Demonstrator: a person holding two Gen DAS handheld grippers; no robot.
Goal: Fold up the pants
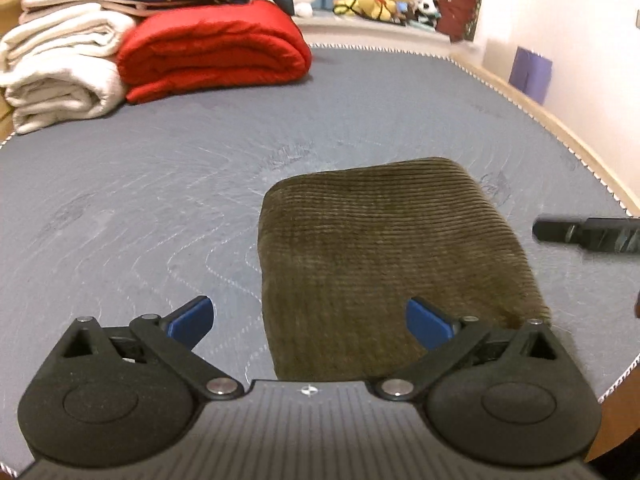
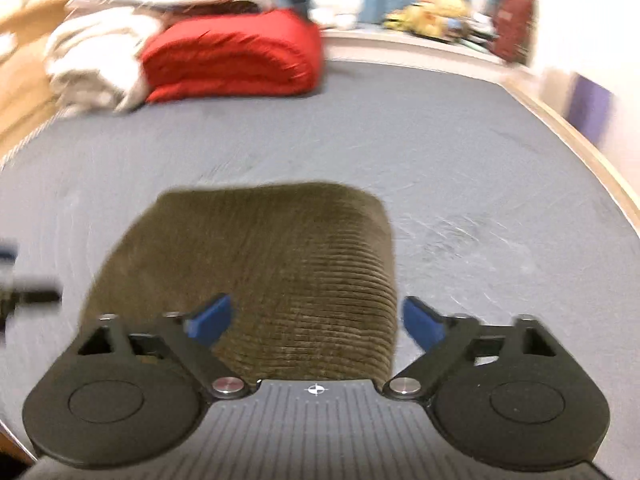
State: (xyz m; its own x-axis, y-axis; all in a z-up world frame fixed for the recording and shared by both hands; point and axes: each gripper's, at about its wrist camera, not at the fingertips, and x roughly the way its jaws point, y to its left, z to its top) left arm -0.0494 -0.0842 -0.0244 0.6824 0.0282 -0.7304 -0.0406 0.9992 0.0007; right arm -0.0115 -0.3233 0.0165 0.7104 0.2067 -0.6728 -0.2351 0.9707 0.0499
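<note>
Looking through the left wrist: pants [image 1: 384,264] lay folded into a compact olive block on the grey mattress [image 1: 140,208], ahead of the left gripper [image 1: 310,322] and offset to its right; only the right pad overlapped the cloth, the left pad sat over bare mattress. Jaws were spread wide, nothing between the pads, no contact that I could see. Block's long axis ran away from the camera, fold edge rounded at the far end. Right gripper [image 1: 588,234] poked in as a dark blur at the right edge, near the block's far right corner.

Right wrist, blurred: pants [image 2: 256,272] sat dead ahead of the right gripper [image 2: 316,320], left pad over cloth, right pad just past the block's right edge. Jaws wide, empty. Looked the better centred of the two.

Material: thick corduroy, ribs running crosswise, soft bulky corners; it should hold its shape. Mattress quilted, matte. Red blanket [image 1: 212,48] and white towels [image 1: 60,72] were stacked well apart at the far left. Fold looked finished, I'd judge.
</note>
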